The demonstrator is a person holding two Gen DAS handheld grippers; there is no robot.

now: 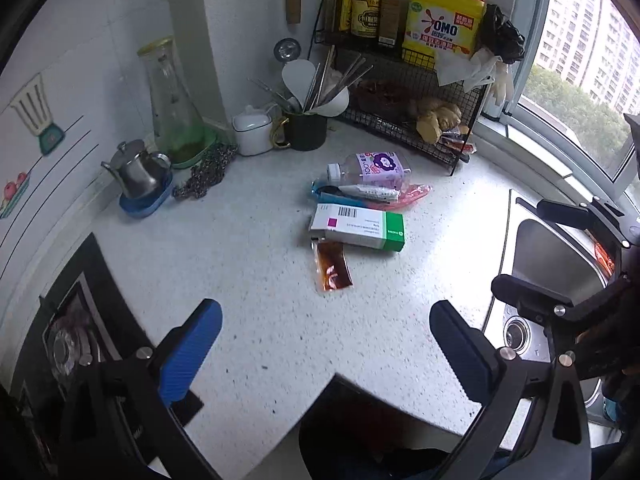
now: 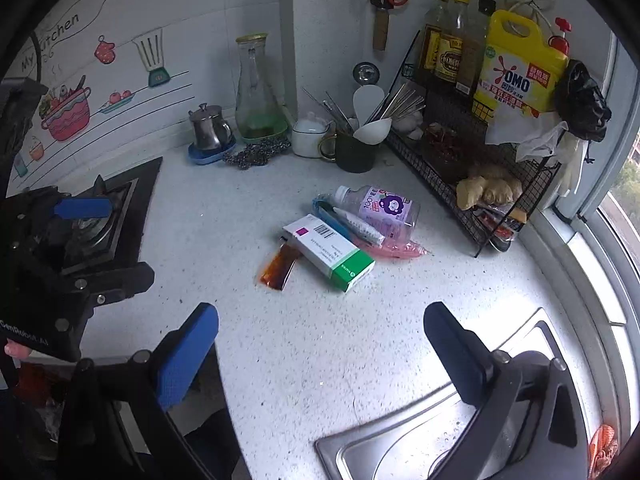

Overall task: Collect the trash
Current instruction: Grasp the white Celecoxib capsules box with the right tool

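A: Kitchen corner, seen from two gripper cameras. Speckled white counter (image 1: pixel 248 248) filling the middle of both frames.

B: And the trash?

A: Heaped at frame centre, well apart from both grippers. A white and green box (image 1: pixel 358 229) lying flat at the front of the heap. A brown sauce packet (image 1: pixel 332 266) just below it in the left view, its top edge tucked under the box. Behind the box, a white tube (image 1: pixel 370 192) across a blue wrapper (image 1: pixel 340 199) and a pink wrapper (image 1: pixel 412 194). Farthest back, a clear bottle (image 1: pixel 368 169) with a purple label, on its side.

B: Grippers?

A: Left gripper (image 1: pixel 326 344) at the bottom of its own frame, blue fingers spread wide, nothing between them, hovering over bare counter. Right gripper (image 2: pixel 320 344) likewise spread and empty, low in its frame, above the counter edge and the sink (image 2: pixel 384 440). Also visible at the right edge of the left view, over the sink.

B: Surroundings?

A: Stove (image 2: pixel 108 220) at mid left in the right view. Wire rack (image 1: pixel 420 92) at upper right with sauce bottles and a yellow jug (image 1: pixel 444 16). Along the back wall, a steel pot (image 1: pixel 138 168), a glass carafe (image 1: pixel 170 96), a white jar (image 1: pixel 253 128), and a dark mug (image 1: pixel 306 130) of utensils. Window at far right.
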